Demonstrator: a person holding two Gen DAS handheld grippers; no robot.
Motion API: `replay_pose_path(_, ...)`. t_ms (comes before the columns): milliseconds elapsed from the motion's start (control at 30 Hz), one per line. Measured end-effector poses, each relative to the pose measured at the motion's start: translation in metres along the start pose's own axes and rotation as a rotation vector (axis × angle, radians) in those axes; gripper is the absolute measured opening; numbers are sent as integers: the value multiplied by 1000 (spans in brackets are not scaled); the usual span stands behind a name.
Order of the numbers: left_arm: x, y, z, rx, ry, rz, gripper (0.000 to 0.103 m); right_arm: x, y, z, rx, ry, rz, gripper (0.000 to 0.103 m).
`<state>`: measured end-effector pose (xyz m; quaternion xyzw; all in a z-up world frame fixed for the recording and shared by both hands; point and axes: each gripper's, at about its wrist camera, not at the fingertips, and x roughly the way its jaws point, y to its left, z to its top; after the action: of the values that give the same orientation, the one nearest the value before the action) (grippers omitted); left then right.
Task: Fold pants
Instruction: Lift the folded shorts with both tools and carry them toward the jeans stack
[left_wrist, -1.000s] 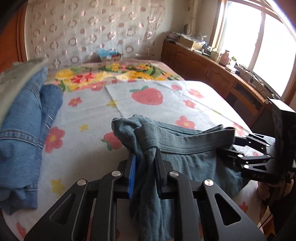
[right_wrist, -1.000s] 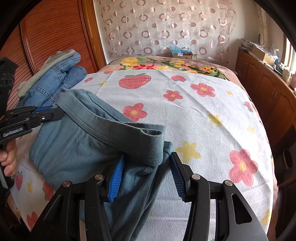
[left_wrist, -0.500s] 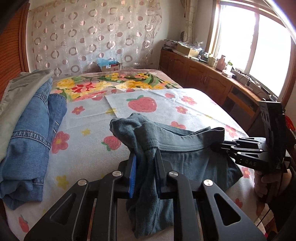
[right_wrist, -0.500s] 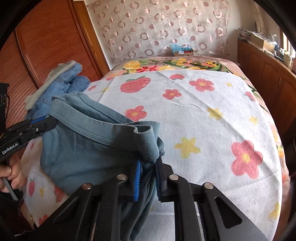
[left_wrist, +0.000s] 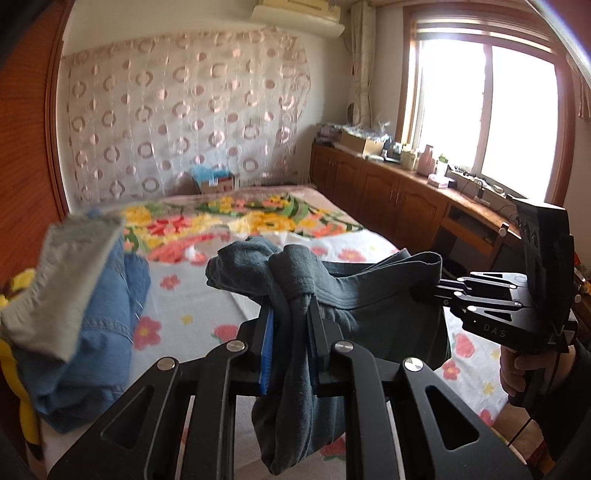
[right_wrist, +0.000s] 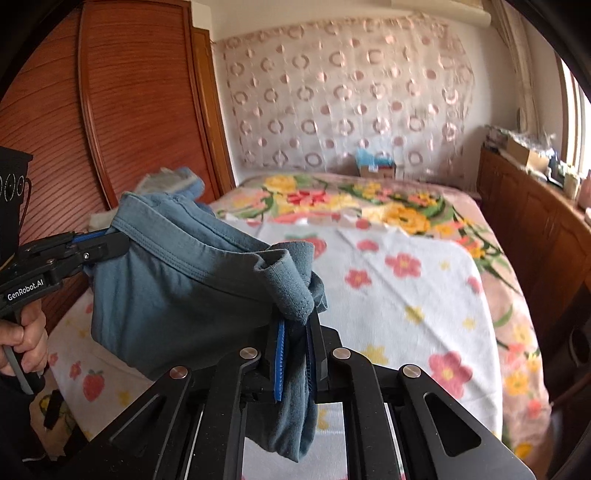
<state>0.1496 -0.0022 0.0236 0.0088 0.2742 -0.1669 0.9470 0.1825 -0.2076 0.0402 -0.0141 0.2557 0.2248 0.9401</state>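
Pants (left_wrist: 369, 295): teal, hanging above the bed (right_wrist: 424, 295), waistband stretched between both grippers.
Left gripper (left_wrist: 290, 332): jaws closed on a bunched waistband corner.
Right gripper (right_wrist: 295, 343): jaws closed on the other corner.
Risk: bunched, uneven grips could twist the legs, so the pants land crooked.
Clutter: jeans (left_wrist: 107, 317) at the bed's left edge could catch a swinging leg.

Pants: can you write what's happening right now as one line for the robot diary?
step: lift | left gripper: shut on pants | right gripper: shut on pants | pants: held above bed | jeans: on bed
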Motion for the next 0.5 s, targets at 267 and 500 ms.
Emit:
replay_pose_path(267,-23,0,18,35,-49,29,17,-25,17,9,-34,-67,6,9)
replay_pose_path(500,-40,5,26,40,-79,45,17,-29,15,9,-60,-98,19,9)
